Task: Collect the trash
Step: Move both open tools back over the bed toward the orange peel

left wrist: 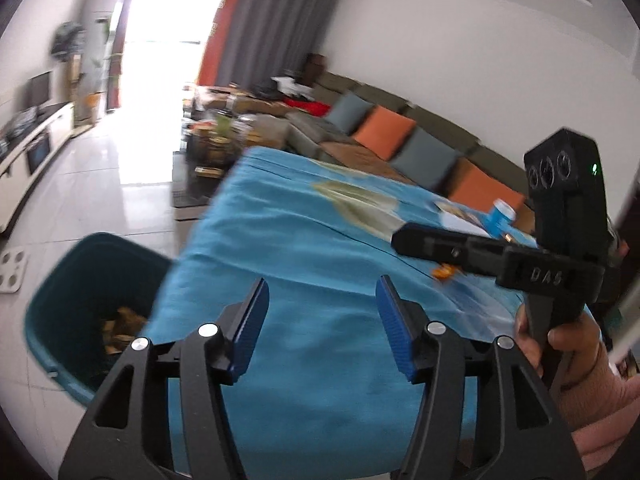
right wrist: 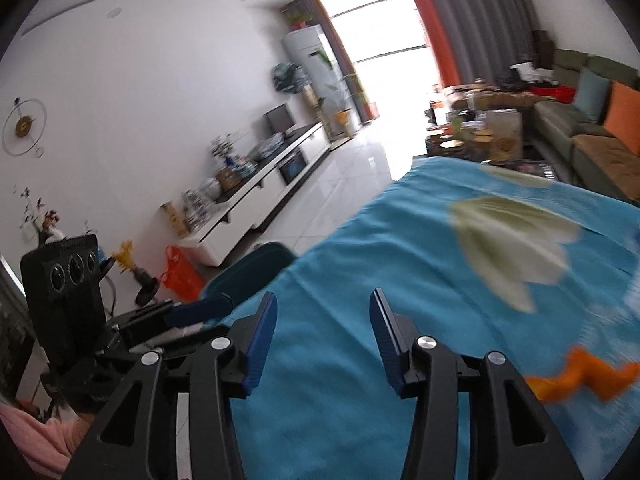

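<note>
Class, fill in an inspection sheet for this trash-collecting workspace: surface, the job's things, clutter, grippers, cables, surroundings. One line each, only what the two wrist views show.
Surface: table under a blue cloth with a pale leaf print.
Job's things: teal bin on the floor beside the table, brownish scraps inside; orange scrap on the cloth.
Clutter: blue can and paper items at the far side, blurred.
Grippers: left gripper open, nothing between the jaws; right gripper open, nothing between the jaws.
Cables: nothing seen.
Surroundings: sofa with orange and grey cushions, cluttered coffee table, white TV cabinet, bright window, curtains.
</note>
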Tool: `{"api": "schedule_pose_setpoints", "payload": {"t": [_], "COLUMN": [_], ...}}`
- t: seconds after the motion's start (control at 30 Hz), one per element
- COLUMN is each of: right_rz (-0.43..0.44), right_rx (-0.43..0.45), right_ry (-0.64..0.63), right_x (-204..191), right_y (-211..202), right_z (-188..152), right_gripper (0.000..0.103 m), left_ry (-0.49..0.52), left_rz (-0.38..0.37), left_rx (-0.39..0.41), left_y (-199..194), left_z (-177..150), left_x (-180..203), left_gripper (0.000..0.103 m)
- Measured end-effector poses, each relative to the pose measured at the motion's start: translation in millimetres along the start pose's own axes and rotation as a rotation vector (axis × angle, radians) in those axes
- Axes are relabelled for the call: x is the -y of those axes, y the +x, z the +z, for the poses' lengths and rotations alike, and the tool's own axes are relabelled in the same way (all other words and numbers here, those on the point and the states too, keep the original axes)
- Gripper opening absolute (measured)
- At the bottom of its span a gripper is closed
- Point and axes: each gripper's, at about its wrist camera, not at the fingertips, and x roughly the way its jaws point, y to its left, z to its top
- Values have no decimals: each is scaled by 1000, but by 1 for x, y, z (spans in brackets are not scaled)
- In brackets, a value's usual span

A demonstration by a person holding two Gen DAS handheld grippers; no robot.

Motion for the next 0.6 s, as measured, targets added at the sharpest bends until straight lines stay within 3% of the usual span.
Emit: {"api": "schedule_pose_setpoints", "payload": {"t": [0.37,0.6], "right_rz": [-214,-364], "right_rx": [85,125], "right_ry": [128,253], "right_x": [74,117], "right_y": [-91,-146], "right_z": [-40,-78], "right_gripper": [48,52], "left_ry": [120,166], "left_rz": [-132,-153], "left_rx": [-115,-195], "left_y": [67,106], "left_z": [-7,-4], "left_x": [76,105], "left_gripper": [55,57]}}
